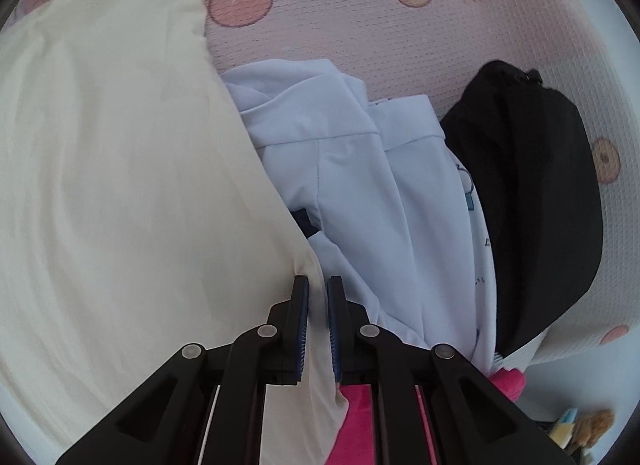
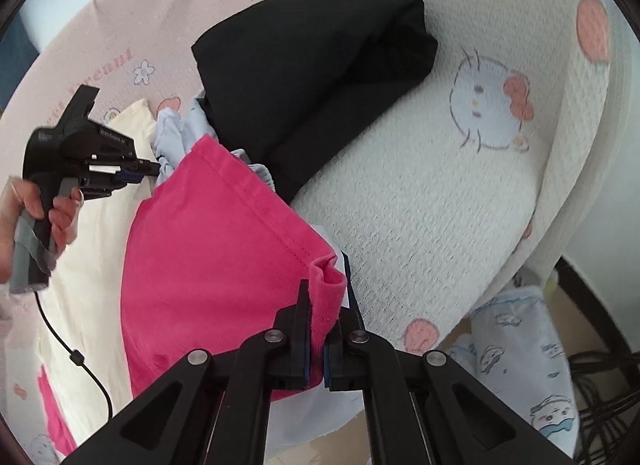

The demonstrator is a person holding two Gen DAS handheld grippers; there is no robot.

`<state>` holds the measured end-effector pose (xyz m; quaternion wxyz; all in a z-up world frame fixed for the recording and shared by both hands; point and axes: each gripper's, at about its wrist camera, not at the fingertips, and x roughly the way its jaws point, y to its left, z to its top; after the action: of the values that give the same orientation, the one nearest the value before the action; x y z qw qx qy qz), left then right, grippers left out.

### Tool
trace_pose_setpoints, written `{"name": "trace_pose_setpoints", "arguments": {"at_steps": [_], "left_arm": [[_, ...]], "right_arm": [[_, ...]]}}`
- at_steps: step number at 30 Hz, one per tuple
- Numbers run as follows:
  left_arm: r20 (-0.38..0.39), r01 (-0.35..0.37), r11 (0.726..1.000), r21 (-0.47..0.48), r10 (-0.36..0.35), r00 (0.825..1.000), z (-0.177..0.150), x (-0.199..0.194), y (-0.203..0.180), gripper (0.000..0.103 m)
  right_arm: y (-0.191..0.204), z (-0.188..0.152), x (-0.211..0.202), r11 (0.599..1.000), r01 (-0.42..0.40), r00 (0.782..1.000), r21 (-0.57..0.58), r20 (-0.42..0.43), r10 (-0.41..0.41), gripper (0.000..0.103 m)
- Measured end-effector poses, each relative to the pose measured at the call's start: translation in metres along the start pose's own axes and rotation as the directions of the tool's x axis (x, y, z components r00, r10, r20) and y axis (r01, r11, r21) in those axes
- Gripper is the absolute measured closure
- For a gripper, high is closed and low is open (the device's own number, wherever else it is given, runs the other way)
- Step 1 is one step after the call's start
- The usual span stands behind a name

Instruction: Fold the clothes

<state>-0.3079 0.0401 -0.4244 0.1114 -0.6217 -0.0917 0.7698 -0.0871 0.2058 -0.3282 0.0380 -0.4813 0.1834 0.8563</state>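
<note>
Pinching: left gripper (image 1: 318,289) on cream cloth (image 1: 120,185), right gripper (image 2: 324,305) on pink garment (image 2: 208,249); pads hidden.

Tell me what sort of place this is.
Probably a bedroom at home: clothes are piled on a soft surface under a pink cartoon-cat blanket. A black garment, a pink garment and a cream garment lie on it, and cables run along the floor beside it.

A crumpled pink garment (image 2: 208,249) lies beside a cream one (image 1: 120,185), pale-blue shirt (image 1: 360,185) and black bundle (image 2: 312,77).
</note>
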Motion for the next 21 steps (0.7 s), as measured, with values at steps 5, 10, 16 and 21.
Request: {"name": "trace_pose_setpoints", "arguments": {"at_steps": [5, 10, 16, 21], "left_arm": [[0.022, 0.075, 0.997, 0.001, -0.075, 0.997, -0.004, -0.022, 0.004, 0.093], [0.034, 0.149, 0.989, -0.017, -0.148, 0.988, -0.009, -0.049, 0.006, 0.053], [0.043, 0.153, 0.988, 0.013, -0.154, 0.987, -0.028, -0.053, -0.011, 0.046], [0.032, 0.15, 0.989, -0.012, -0.15, 0.988, -0.047, -0.051, -0.004, 0.046]], "right_arm": [[-0.006, -0.003, 0.001, 0.999, -0.049, 0.999, 0.015, 0.005, 0.049, 0.102], [-0.013, -0.009, -0.008, 0.992, -0.119, 0.991, 0.037, 0.059, 0.116, 0.094], [-0.032, -0.015, -0.024, 0.968, -0.225, 0.968, 0.115, 0.141, 0.208, 0.074], [-0.052, -0.017, -0.036, 0.92, -0.34, 0.93, 0.193, 0.215, 0.299, 0.07]]}}
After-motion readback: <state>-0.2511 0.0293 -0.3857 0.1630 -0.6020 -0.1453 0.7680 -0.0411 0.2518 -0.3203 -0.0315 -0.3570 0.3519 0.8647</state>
